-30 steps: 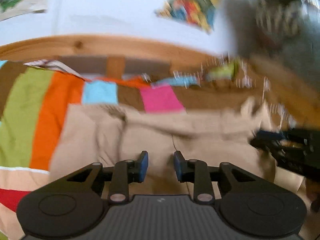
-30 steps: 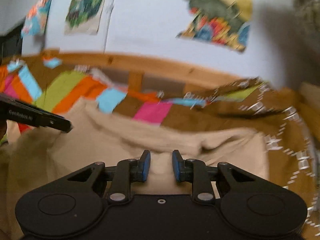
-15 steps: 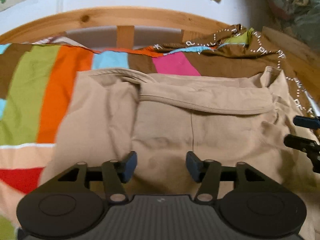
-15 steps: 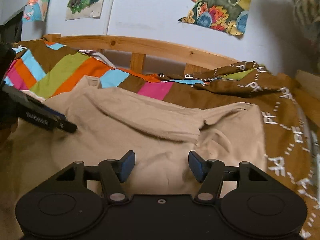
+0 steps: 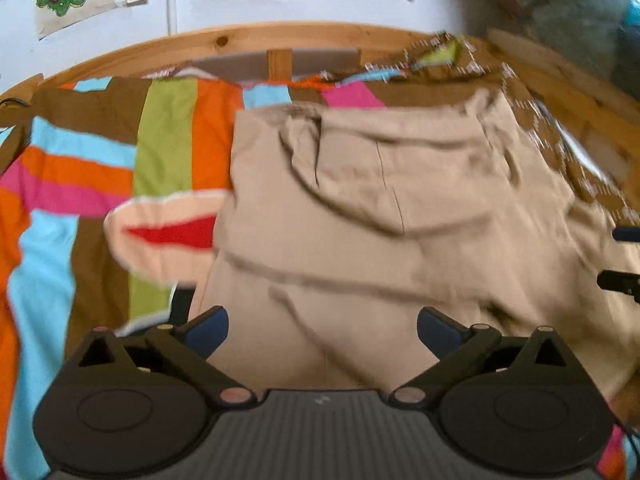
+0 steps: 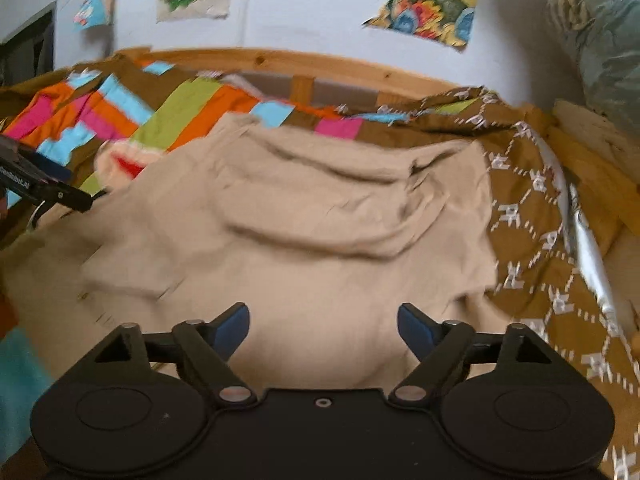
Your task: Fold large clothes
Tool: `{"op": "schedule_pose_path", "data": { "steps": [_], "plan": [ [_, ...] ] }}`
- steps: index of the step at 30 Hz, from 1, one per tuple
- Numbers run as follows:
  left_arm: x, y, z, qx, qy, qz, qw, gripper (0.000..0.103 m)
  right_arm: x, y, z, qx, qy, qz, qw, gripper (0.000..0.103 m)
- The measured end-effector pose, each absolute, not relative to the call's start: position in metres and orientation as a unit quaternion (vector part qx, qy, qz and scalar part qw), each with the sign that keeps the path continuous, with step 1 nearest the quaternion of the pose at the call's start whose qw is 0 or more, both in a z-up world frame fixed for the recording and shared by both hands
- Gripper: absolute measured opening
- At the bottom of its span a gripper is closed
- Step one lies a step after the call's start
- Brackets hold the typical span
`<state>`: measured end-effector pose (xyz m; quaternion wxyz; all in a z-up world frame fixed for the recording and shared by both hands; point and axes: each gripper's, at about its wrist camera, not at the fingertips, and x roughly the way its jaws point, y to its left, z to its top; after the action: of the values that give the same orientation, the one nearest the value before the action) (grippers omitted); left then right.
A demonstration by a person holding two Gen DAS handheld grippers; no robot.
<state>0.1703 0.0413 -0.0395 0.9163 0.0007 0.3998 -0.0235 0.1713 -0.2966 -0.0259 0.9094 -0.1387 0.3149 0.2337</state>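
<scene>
A large beige hooded garment lies spread on the bed, its hood turned toward the headboard and a fold across its middle. My left gripper hovers wide open over the garment's near left part, holding nothing. In the right wrist view the same beige garment fills the centre, and my right gripper stands wide open above its near edge, also holding nothing. The left gripper's fingertips show at the left edge of the right wrist view. The right gripper's fingertips peek in at the right edge of the left wrist view.
A patchwork bedspread of many colours covers the bed on the left. A brown patterned blanket lies bunched on the right. The wooden headboard runs along the back under a white wall with posters.
Both grippers went from nearly shut to wide open, letting go of the beige garment, which now lies flatter. Both have drawn back from it, so more of the bed shows.
</scene>
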Motion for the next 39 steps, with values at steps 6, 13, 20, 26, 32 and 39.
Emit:
{"op": "schedule_pose_path", "data": {
  "steps": [6,13,20,26,32,39],
  "plan": [
    [0.124,0.046,-0.054,-0.034,0.463,-0.034,0.885,0.102,0.117,-0.274,-0.030,-0.190,0.357,0.261,0.877,0.095],
    [0.114,0.024,-0.061,0.047,0.476,-0.071,0.875,0.102,0.083,-0.239,-0.073,-0.304,0.388,0.259,0.830,0.098],
    [0.116,0.017,-0.072,0.054,0.486,-0.085,0.868,0.102,0.081,-0.241,-0.095,-0.294,0.393,0.222,0.842,0.102],
    [0.124,0.023,-0.081,0.040,0.494,-0.085,0.864,0.102,0.086,-0.238,-0.094,-0.286,0.375,0.216,0.855,0.102],
    [0.126,0.031,-0.078,0.018,0.481,-0.099,0.871,0.102,0.093,-0.242,-0.075,-0.274,0.352,0.257,0.857,0.083],
    [0.114,0.034,-0.050,-0.019,0.394,-0.201,0.897,0.102,0.112,-0.235,-0.037,-0.206,0.336,0.291,0.871,0.029]
  ]
}}
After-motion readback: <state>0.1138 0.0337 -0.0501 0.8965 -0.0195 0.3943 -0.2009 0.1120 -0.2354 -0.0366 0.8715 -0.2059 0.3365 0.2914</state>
